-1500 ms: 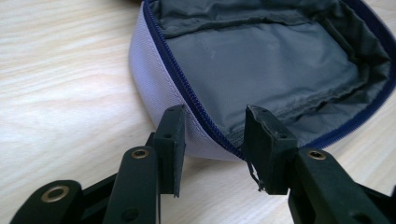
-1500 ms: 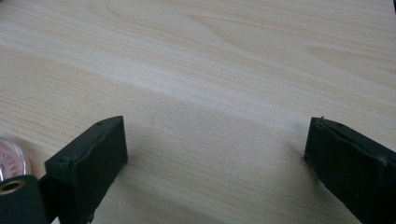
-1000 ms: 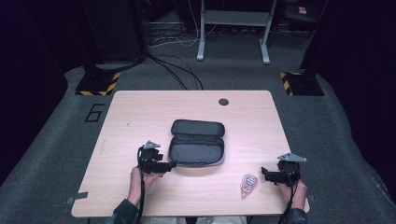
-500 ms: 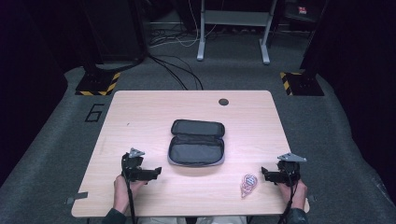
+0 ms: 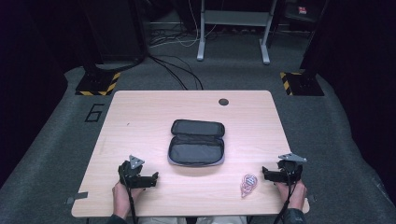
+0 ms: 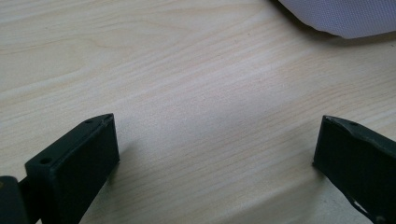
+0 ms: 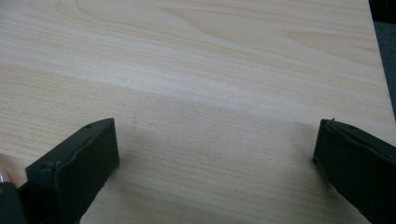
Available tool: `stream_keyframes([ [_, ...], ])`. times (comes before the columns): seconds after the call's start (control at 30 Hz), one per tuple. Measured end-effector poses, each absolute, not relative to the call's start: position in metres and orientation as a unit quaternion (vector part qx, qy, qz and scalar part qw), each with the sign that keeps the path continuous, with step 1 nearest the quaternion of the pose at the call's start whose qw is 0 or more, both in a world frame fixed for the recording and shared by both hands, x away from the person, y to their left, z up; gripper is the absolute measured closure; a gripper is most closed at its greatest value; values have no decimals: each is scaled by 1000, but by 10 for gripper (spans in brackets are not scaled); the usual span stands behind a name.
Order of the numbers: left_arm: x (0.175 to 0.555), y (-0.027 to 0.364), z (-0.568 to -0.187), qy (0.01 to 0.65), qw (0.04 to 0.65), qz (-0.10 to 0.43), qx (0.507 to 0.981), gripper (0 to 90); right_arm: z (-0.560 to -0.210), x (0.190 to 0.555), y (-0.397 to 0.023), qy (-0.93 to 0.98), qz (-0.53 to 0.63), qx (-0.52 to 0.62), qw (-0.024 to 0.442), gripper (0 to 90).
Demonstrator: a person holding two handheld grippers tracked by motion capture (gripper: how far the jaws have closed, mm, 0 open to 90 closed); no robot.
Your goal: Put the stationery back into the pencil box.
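An open dark grey zip case [image 5: 196,143] lies flat in the middle of the light wooden table [image 5: 140,121], its grey lining facing up. My left gripper [image 5: 152,178] rests near the front edge, left of the case and apart from it. Its jaws stand wide open over bare wood [image 6: 217,135], with a corner of the case [image 6: 345,18] at the top right. My right gripper [image 5: 265,173] sits at the front right, open with nothing between its fingers [image 7: 215,130]. A small pink-and-clear tape dispenser [image 5: 247,184] lies just left of it.
A dark round grommet [image 5: 223,101] is set in the table's far edge. Beyond the table are grey carpet, black cables [image 5: 177,70], a white desk frame [image 5: 233,28] and yellow-black striped bases [image 5: 98,83]. A strip of tape [image 5: 77,199] marks the front left corner.
My left gripper has drawn back from the case's left end toward the front left of the table. The right gripper and the tape dispenser have stayed put.
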State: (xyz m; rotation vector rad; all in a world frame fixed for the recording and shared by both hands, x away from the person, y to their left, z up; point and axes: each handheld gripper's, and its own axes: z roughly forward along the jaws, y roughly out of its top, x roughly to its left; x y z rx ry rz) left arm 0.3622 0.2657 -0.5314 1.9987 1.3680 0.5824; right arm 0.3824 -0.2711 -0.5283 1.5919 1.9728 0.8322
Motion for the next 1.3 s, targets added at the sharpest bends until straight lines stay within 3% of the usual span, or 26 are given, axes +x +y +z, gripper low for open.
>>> stream_keyframes([
  [0.2,362,266,-531,520,320,222,760,1,-522,366,-269,686,335,607,221,0],
  [0.47,362,266,-532,520,320,222,760,1,-509,332,-240,678,362,609,197,0],
  [0.83,362,265,-532,521,322,223,758,2,-511,318,-190,694,349,600,191,33],
  [1.0,362,265,-532,521,322,223,759,3,-517,318,-178,691,332,609,204,73],
  [1.3,362,265,-532,521,322,222,758,3,-521,319,-174,690,319,614,213,228],
])
